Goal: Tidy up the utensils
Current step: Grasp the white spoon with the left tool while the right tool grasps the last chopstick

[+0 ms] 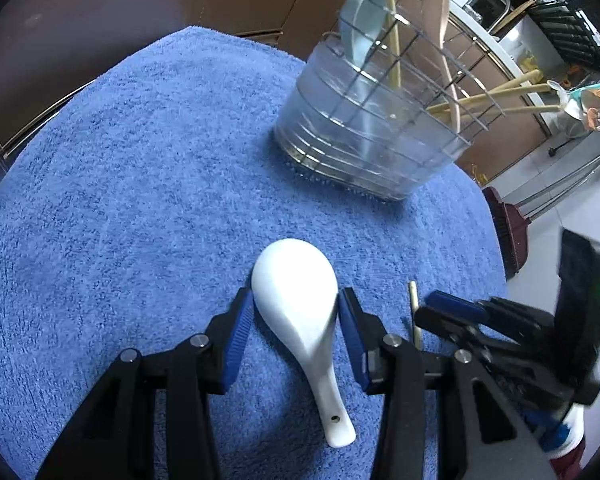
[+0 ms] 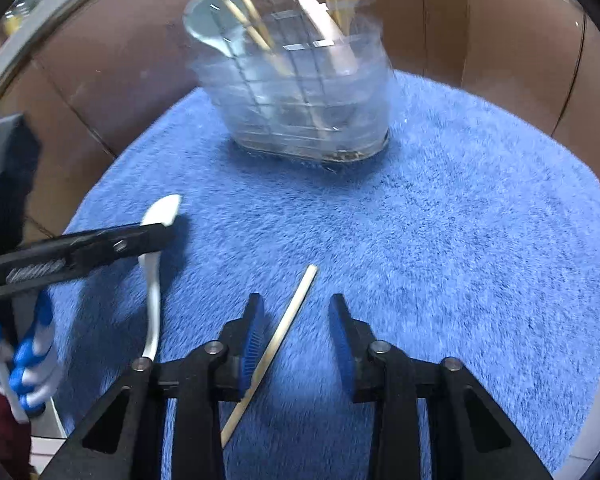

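- Straddling the spoon (image 1: 300, 312), the left gripper (image 1: 296, 308) stands spread with one blue pad on each side of the white bowl; the pads (image 1: 240, 332) lie just beside the bowl's edges, and a firm squeeze cannot be confirmed, so the gripper is read as released.
- Spoon: lies bowl-down on the blue towel (image 1: 140, 200) that covers the bench, its bowl towards the rack (image 1: 372, 136) and its handle running back towards the camera, between the fingers and slightly to the right.
- Right gripper (image 2: 296, 312): released, jaws apart, no pad pressing on anything.
- Chopstick (image 2: 284, 336): single, pale, flat on the towel. Its long axis runs diagonally, far tip up and to the right, near end passing under the left-hand finger of this gripper; the shaft lies against or just beside that finger's blue pad (image 2: 254, 344), well clear of the other.
- Key relation: each utensil lies directly before its own gripper, the spoon to the left hand, the chopstick to the right, so neither arm need cross. The two grippers work close together, the right one appearing at the right edge of the left wrist view.
- Rack: clear, ribbed, wire-gridded, standing upright at the towel's far side, well apart from both utensils; it already holds a pale blue spoon (image 1: 360, 20), a pink spoon (image 1: 440, 16) and several chopsticks (image 1: 392, 28).
- Judgement: the chopstick sits off-centre, so the right gripper would likely need to shift towards it before closing.
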